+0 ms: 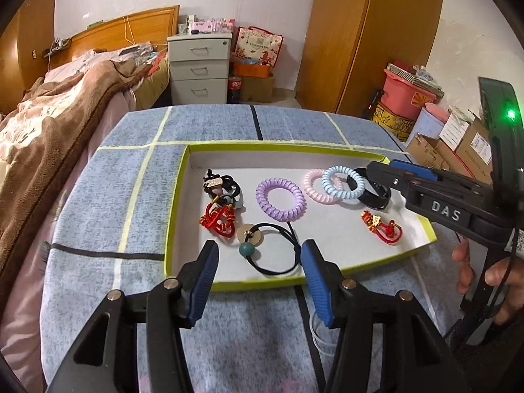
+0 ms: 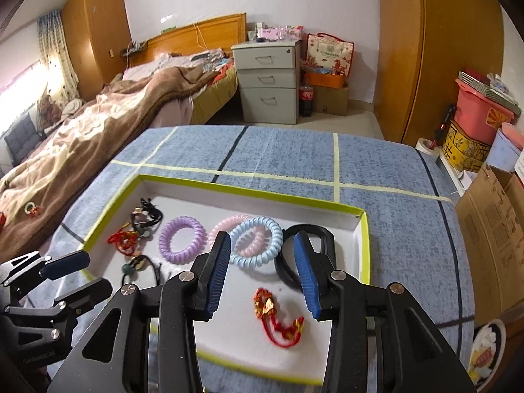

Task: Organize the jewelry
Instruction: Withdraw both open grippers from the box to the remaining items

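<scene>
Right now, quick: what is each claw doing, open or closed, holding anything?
Left claw: open, empty, above the black hair tie.
Right claw: open, empty, above the tray.

A shallow white tray (image 1: pixel 183 196) with a yellow-green rim holds the jewelry. At its left lie black hair ties (image 1: pixel 222 185) and a red knotted cord bracelet (image 1: pixel 218 222). Near the front edge sits a black elastic with a teal bead (image 1: pixel 271 252). A purple coil tie (image 1: pixel 280 199) lies centre; pink (image 1: pixel 316 186) and blue (image 1: pixel 342 181) coils overlap at right, beside a black band (image 1: pixel 376 196). Another red bracelet (image 1: pixel 381 227) lies near right.
</scene>
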`<state>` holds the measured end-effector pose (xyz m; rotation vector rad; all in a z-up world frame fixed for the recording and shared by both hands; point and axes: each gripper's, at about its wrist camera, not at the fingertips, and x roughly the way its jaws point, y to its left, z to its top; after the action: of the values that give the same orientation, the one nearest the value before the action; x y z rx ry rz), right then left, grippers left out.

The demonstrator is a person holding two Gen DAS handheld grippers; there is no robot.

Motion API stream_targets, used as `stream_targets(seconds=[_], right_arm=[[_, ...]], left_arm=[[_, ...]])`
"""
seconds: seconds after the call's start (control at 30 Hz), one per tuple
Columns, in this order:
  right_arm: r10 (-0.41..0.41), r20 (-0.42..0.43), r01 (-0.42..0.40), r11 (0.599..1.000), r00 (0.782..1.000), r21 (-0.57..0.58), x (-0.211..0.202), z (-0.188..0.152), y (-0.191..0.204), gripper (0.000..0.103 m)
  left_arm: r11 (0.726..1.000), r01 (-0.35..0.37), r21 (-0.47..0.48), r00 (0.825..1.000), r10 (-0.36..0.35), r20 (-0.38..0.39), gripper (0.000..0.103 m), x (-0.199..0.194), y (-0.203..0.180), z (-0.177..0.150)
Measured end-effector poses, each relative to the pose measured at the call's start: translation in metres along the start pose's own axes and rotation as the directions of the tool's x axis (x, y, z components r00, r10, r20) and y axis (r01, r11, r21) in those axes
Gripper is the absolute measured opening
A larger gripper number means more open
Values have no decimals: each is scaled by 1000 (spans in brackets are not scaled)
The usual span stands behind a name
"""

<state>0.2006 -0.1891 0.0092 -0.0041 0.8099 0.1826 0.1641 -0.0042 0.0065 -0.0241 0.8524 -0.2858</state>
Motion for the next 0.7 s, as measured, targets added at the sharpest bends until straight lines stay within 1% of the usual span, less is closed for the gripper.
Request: stream_targets(seconds=[0.17, 0.27, 0.37, 0.7], right_arm=[[13, 28, -13, 1000, 1000, 12, -20, -13, 2, 41], [11, 37, -12, 1000, 999, 19, -31, -23, 2, 41], [18, 46, -20, 999, 999, 40, -42, -33, -1, 41], [25, 48, -28, 998, 999, 49, -65, -67, -1, 42]], left_arm=[[1000, -10, -4, 999, 10, 37, 57, -19, -4, -6], [1000, -30, -2, 998, 30, 57, 58, -29, -6, -9], [999, -36, 1, 997, 35, 69, 58, -38, -7, -14], [999, -43, -11, 995, 44, 88, 58, -60, -6, -36]])
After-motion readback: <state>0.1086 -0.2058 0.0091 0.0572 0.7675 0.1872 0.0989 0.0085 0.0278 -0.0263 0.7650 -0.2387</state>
